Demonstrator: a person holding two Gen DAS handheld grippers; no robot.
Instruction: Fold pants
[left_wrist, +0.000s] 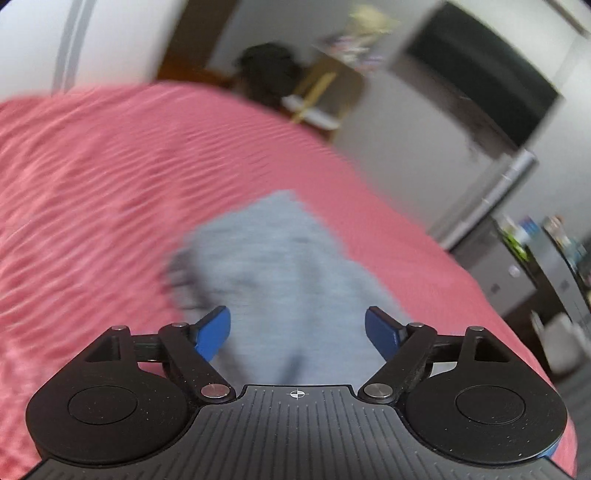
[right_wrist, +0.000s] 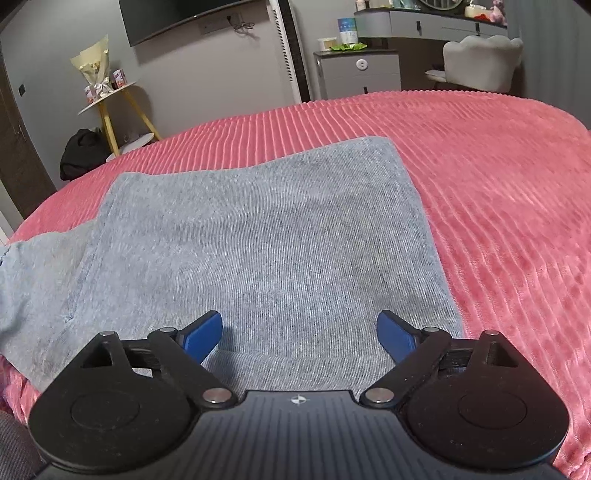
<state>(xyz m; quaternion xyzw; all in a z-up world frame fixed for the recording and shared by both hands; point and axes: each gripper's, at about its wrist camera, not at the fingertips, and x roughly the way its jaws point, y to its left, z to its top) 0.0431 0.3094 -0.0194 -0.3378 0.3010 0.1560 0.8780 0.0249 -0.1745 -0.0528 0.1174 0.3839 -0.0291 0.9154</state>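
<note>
**Grey pants lie on a pink bed, both grippers spread**

On the bed, a ribbed pink blanket (right_wrist: 498, 221) fills most of both views, running out to the room's grey walls. The grey pants (right_wrist: 266, 240) lie flat on it in the right wrist view, a broad panel reaching from the gripper up toward 12 o'clock, with a paler part trailing off toward 9 o'clock. A fold line crosses the cloth just ahead of the gripper body. In the left wrist view the pants (left_wrist: 273, 266) show as a blurred grey shape running from the gripper toward 12 o'clock; the blur hides their edges.

The right gripper (right_wrist: 300, 336) sits low over the near edge of the pants, its blue fingers (right_wrist: 201, 334) spread wide with only cloth between them. The left gripper (left_wrist: 297, 332) is likewise spread, its blue fingers (left_wrist: 214, 332) gripping nothing.

Beyond the bed at 10 o'clock in the right view stands a small yellow-legged table (right_wrist: 110, 99), and at 1 o'clock a white chair (right_wrist: 480, 62).
</note>
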